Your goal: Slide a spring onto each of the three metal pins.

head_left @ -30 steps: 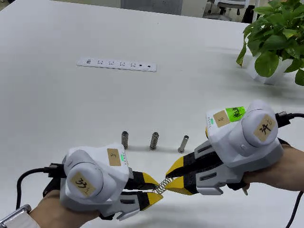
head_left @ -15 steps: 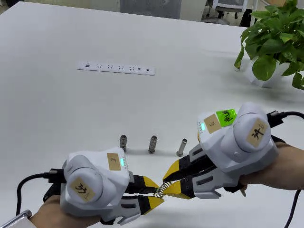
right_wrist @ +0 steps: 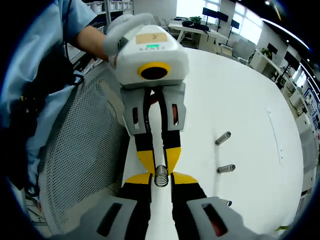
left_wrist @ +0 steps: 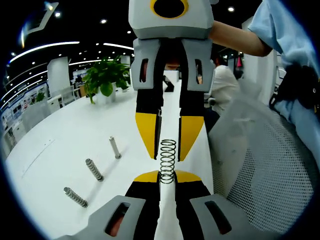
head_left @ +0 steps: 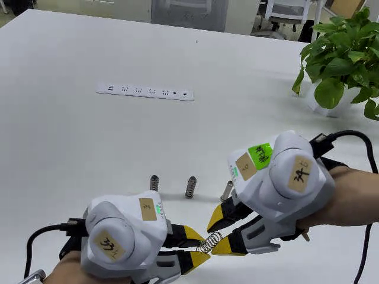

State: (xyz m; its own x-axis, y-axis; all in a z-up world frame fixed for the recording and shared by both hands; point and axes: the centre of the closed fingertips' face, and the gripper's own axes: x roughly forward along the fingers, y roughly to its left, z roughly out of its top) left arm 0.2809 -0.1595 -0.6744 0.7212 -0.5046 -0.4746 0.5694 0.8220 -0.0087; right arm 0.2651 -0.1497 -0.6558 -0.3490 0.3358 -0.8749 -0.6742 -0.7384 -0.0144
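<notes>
Row: left pin (head_left: 154, 183), middle pin (head_left: 191, 187), bare pin (head_left: 227, 190), upright, narrow gaps between.
Before row: right gripper (head_left: 218, 234) near bare pin, left gripper (head_left: 196, 245) tip to tip with it, spring (head_left: 209, 241) bridging.
Behind row: bare table (head_left: 71, 142) up to power strip (head_left: 145, 92).
Left of row: open too.
Far right: plant (head_left: 340, 53), well apart.

The spring (head_left: 208, 242) is thin shiny metal wire and the bare pin (head_left: 227, 190) is smooth dull metal. The desk (head_left: 89, 136) is smooth, matt white. The left tongs (head_left: 202, 247) have a glossy white plastic shell.
</notes>
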